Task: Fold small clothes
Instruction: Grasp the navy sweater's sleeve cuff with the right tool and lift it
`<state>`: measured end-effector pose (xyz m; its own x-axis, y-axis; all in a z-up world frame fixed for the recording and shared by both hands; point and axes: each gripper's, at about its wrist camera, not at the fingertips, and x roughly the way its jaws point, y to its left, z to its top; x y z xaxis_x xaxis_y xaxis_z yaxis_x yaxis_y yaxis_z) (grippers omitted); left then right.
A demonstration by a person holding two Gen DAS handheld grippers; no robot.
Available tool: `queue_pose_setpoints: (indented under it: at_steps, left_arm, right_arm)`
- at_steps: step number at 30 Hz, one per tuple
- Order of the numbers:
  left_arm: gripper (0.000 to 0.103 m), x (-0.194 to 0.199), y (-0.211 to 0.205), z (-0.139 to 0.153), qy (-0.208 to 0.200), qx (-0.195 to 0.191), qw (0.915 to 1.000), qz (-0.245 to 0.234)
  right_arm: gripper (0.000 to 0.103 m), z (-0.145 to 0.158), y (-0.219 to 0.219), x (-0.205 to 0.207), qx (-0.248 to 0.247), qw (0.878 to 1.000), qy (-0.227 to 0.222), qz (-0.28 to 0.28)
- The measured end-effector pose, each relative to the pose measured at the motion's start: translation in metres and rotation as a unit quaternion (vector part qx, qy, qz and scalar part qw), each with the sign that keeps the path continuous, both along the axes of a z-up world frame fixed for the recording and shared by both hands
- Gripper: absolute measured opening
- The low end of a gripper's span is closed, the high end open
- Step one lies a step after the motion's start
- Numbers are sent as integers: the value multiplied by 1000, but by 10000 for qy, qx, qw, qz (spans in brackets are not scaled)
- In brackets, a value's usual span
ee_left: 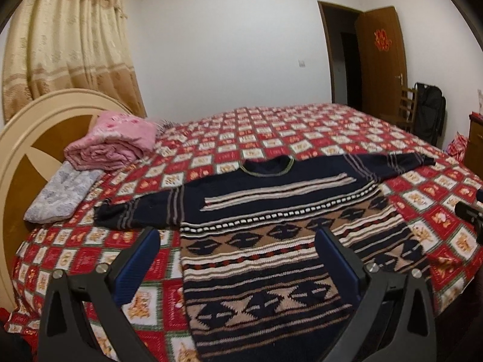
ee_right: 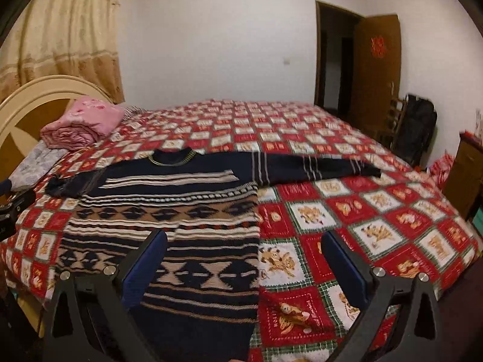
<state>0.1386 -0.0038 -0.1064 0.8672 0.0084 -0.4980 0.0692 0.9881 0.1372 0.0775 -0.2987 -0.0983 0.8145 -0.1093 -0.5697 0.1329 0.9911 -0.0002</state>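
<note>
- Sweater point(ee_left: 271, 211), dark knit with tan and cream pattern bands, lay flat and face up on the bed point(ee_left: 302, 129), neck toward the far side, hem toward the cameras.
- Its far-right sleeve point(ee_right: 317, 166) stretched straight out sideways; left sleeve point(ee_left: 132, 211) looked shorter or bunched, cuff end hard to make out.
- Left gripper point(ee_left: 238, 241) hovered above the hem's left part, jaws wide, nothing between them.
- Right gripper point(ee_right: 244, 247) hovered above the hem's right edge, jaws wide too, empty.
- Step, as judged: garment spread, no fold begun; both tools lined up for a first grasp.
- Next move likely calls for dropping to a sleeve or the hem corners, pinching only the knit and not the bedspread point(ee_right: 377, 226), then carrying it across the body.
- Outward: pink folded quilt point(ee_left: 114, 144) and pale pillow point(ee_left: 60, 193) by the headboard point(ee_left: 36, 126), well apart from the sweater.
- Hidden: hem's near edge cut off behind the gripper bodies; dark object at left view's right rim only partly seen.
</note>
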Motion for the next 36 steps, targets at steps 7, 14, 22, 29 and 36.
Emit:
queue_pose_setpoints:
  at_steps: [7,14,22,29,36]
  left_arm:
    - [103,60,1,-27,310,188,9992,171]
    - [103,99,0,-41,413,359,9982,241]
    - [103,151,13,-52,591,405,9961,518]
    - [103,186,32,-68,764,507,9909,988]
    - [103,209,41,-83,960,527,9865,1215]
  right_arm:
    - [69,-14,-78,62,709,9958,390,-420]
    - [64,-18,-195,130,1503,9792,556,-1244]
    - [50,-30,-302,203,2260,9530,402,-1976]
    - [51,-61,-365,253,2810,9306,406,-2311]
    - [51,-90,-401,286,3036,9139,647,-2616]
